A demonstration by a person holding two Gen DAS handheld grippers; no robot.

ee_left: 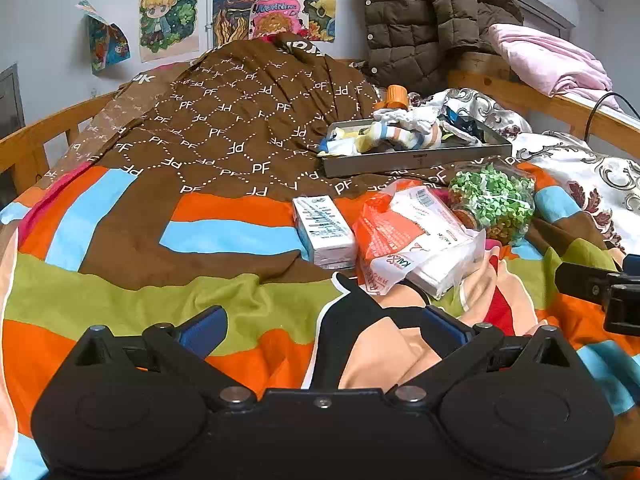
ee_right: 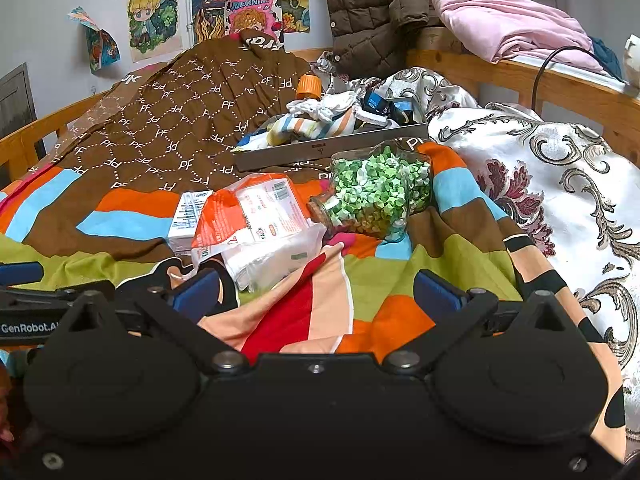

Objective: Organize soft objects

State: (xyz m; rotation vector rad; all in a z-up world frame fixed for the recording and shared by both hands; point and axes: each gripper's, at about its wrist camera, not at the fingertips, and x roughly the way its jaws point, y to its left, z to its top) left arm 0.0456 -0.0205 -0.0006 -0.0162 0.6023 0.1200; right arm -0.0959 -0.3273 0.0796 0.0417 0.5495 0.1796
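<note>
Both grippers hover spread and empty over the bed: left gripper (ee_left: 320, 332), right gripper (ee_right: 316, 292); socks (ee_left: 404, 132) already sit heaped in the tray (ee_left: 416, 158), likely the sorting spot; the tissue pack (ee_right: 264, 236) lies nearest, just ahead.

This is a home bedroom: a wooden bed frame (ee_left: 48, 136) with a colourful quilt (ee_left: 120, 292), cartoon posters (ee_left: 168, 20) on the wall, a puffer jacket (ee_left: 420, 16) hanging.
</note>
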